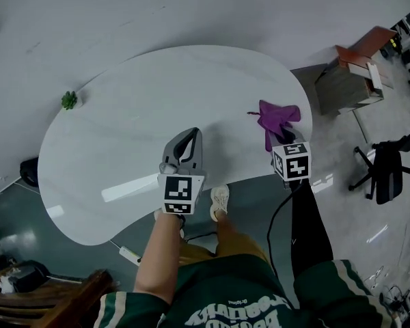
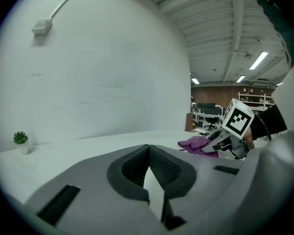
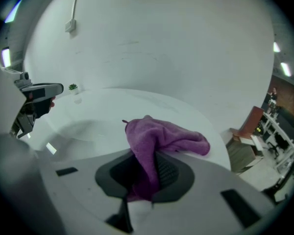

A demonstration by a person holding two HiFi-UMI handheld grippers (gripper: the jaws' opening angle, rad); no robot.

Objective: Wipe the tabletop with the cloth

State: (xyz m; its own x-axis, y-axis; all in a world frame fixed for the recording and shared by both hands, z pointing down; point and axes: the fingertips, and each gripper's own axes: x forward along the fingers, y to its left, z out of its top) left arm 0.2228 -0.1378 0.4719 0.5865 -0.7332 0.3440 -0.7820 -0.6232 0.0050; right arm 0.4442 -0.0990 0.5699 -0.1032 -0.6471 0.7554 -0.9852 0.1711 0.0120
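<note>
A purple cloth [image 1: 278,118] lies bunched near the right edge of the white oval tabletop [image 1: 137,115]. My right gripper [image 1: 276,138] is shut on the cloth's near end; in the right gripper view the cloth [image 3: 159,138] runs down between the dark pads [image 3: 169,173] and spreads onto the table ahead. My left gripper [image 1: 192,134] hovers over the table's near middle, left of the cloth, its jaws closed together with nothing between them. From the left gripper view the cloth [image 2: 198,143] and the right gripper's marker cube [image 2: 238,121] show to the right.
A small green potted plant [image 1: 69,100] stands at the table's far left edge. Off the table to the right are a wooden cabinet [image 1: 352,74] and a black office chair [image 1: 387,171]. A wooden bench [image 1: 48,303] sits on the floor at lower left.
</note>
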